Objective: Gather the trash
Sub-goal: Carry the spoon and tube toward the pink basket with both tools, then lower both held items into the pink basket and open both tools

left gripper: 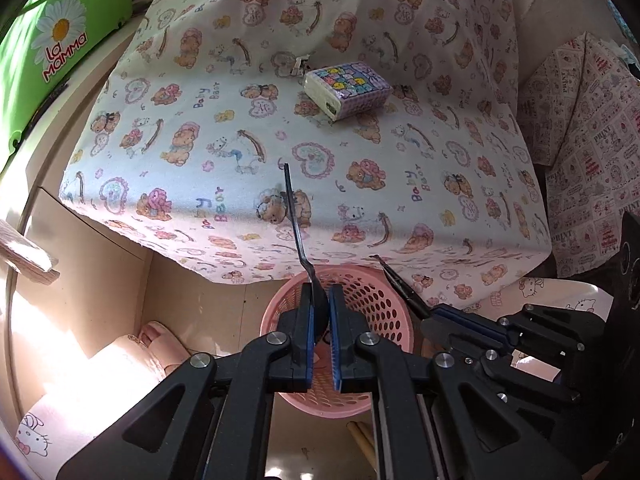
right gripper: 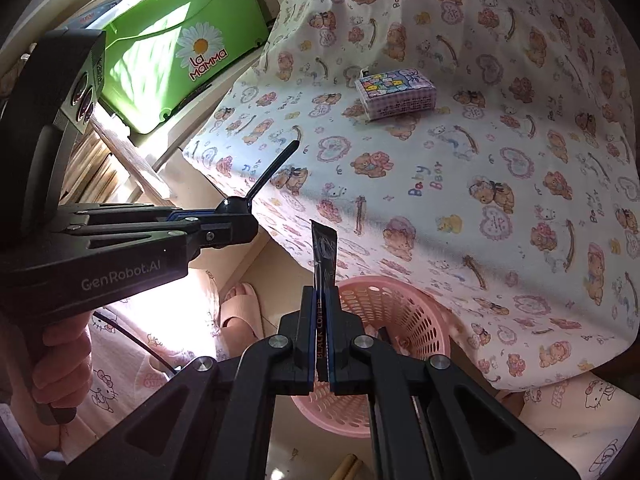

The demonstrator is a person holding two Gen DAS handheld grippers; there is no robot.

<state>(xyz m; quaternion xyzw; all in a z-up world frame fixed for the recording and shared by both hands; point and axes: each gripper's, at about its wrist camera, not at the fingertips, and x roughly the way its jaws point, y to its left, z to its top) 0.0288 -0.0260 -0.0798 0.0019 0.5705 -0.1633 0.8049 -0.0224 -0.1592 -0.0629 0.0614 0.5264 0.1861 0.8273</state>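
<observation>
"Black Coffee" sachet (right gripper: 323, 276) clamped in right gripper (right gripper: 320, 336); spoon (left gripper: 298, 232) in left gripper (left gripper: 320, 320).

The pink basket (left gripper: 384, 308) sits half out of sight: the gripper fingers cover its near side, and the teddy-bear tablecloth (left gripper: 240, 128) hangs over its far rim. Whatever lies inside it I can't make out. The black spoon (left gripper: 296, 220) has most of its bowl buried between the left gripper (left gripper: 320, 312) pads. The coffee sachet (right gripper: 323, 256) is hidden at its lower end by the right gripper (right gripper: 320, 332). The green box (right gripper: 168, 52) runs off the picture's edge. The print on the tissue pack (left gripper: 347, 89) is too small to read.
</observation>
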